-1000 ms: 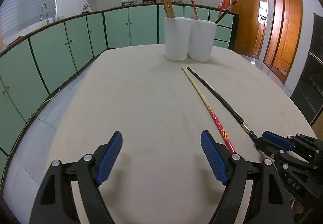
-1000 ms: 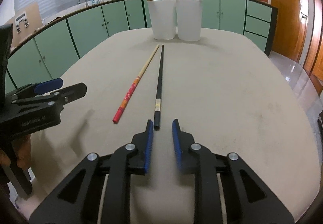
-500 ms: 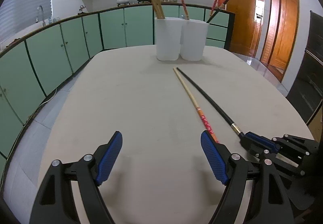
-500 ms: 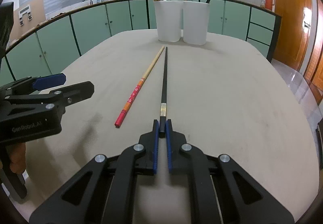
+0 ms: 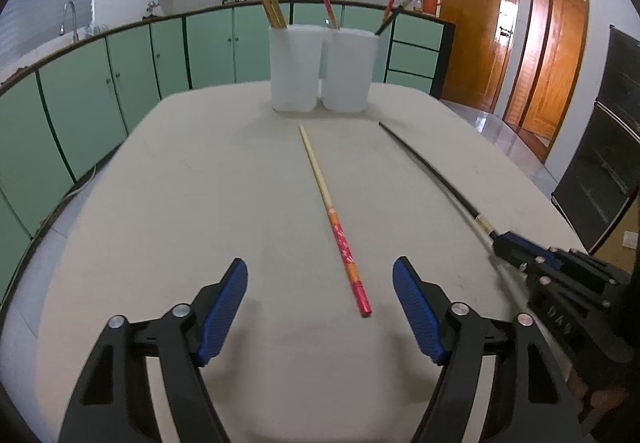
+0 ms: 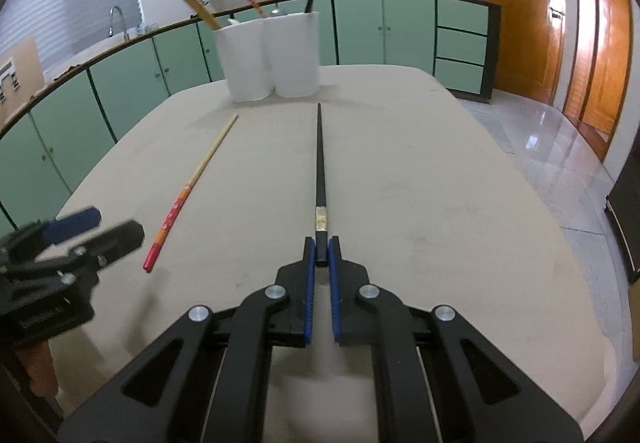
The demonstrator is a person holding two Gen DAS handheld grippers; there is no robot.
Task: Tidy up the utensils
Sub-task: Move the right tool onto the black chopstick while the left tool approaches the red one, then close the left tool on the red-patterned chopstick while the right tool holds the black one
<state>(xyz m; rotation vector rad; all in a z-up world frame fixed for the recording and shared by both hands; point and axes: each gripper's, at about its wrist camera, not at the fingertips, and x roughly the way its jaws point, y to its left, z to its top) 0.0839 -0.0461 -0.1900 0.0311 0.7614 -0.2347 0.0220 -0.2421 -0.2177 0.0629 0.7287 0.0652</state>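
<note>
Pointing toward the white holders (image 6: 272, 55), black chopstick (image 6: 320, 159) clamped in right gripper (image 6: 321, 255).

I'm seeing the left gripper (image 6: 76, 239) smearing with motion blur at the right wrist view's left edge, its body running out of frame. The black chopstick's (image 6: 320, 163) butt end is hiding between blue pads (image 6: 309, 275). The white holders (image 5: 296, 67) are concealing their chopsticks' lower ends.

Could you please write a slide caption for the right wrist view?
Right hand-held gripper shut on a black chopstick; a red-ended chopstick lies alongside.
</note>
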